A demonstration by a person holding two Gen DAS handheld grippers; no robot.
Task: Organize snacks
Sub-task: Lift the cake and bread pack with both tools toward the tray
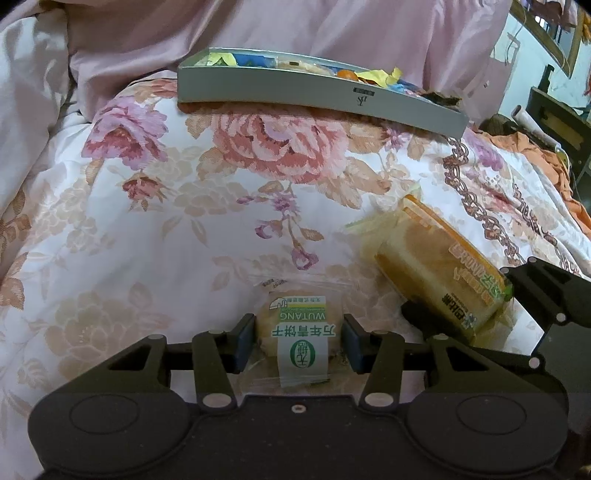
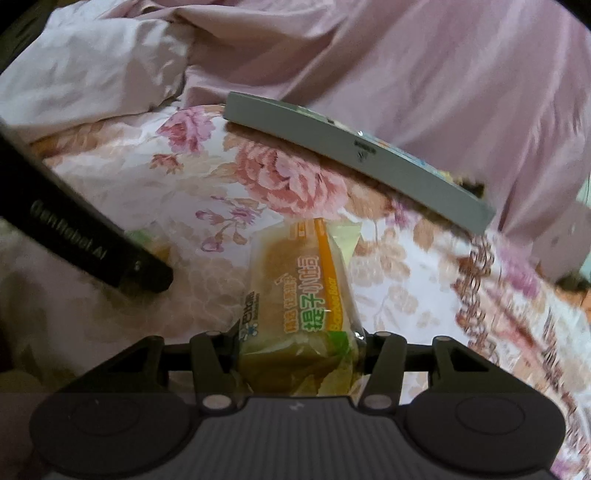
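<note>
A round biscuit packet (image 1: 299,325) with a green and white label lies on the floral quilt, and my left gripper (image 1: 299,343) is shut on it, a pad pressing each side. To its right, a small bread loaf in an orange-striped wrapper (image 1: 439,266) is held at its near end by my right gripper (image 1: 458,291). In the right wrist view the bread packet (image 2: 299,288) runs away from the camera, with my right gripper (image 2: 299,350) shut on it. A finger of the left gripper (image 2: 147,275) reaches in from the left. A grey tray (image 1: 314,96) (image 2: 369,162) lies beyond.
The grey tray holds several wrapped snacks (image 1: 369,75) and rests on the floral quilt (image 1: 166,206) against pink bedding (image 1: 295,26). Orange cloth (image 1: 532,147) and dark furniture (image 1: 557,122) stand at the far right.
</note>
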